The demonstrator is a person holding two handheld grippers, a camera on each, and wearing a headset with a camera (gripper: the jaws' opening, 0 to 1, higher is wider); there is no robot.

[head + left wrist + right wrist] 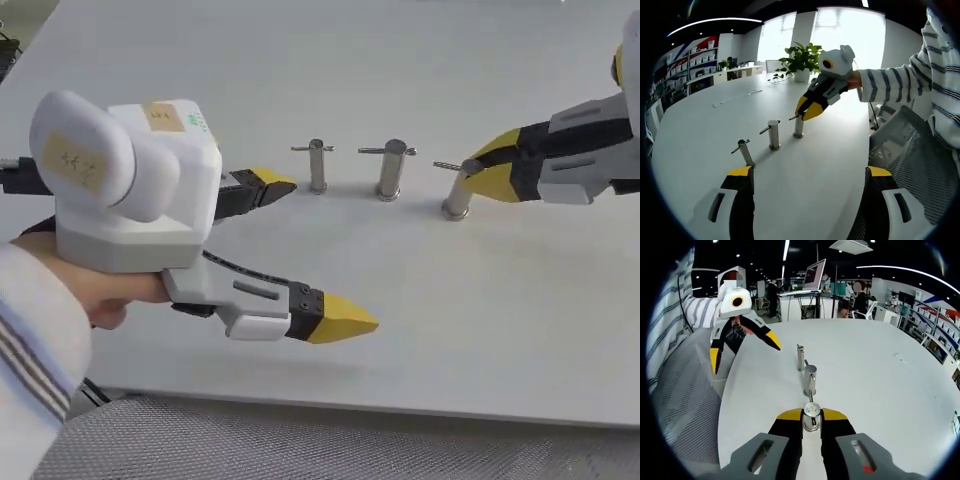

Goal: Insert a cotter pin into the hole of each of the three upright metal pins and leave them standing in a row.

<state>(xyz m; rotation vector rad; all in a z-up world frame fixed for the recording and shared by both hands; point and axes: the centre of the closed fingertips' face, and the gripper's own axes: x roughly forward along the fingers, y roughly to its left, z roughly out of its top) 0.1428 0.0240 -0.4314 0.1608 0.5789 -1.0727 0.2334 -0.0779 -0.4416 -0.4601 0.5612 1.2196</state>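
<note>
Setting: open-plan office.
Evidence:
- Large white oval counter (700,150) of the meeting-table type.
- Grey mesh-backed office chair (912,150) drawn up to the counter's edge.
- Potted plant (801,57) at the far end, in front of bright windows (840,30).
- Shelving (700,67) along one wall; its contents are too small to tell.
- Further back, desks (800,300) carrying a monitor (815,274), with a seated person (860,300) nearby.
- Strip lights (786,250) and a ceiling air unit (850,246) overhead.
</note>
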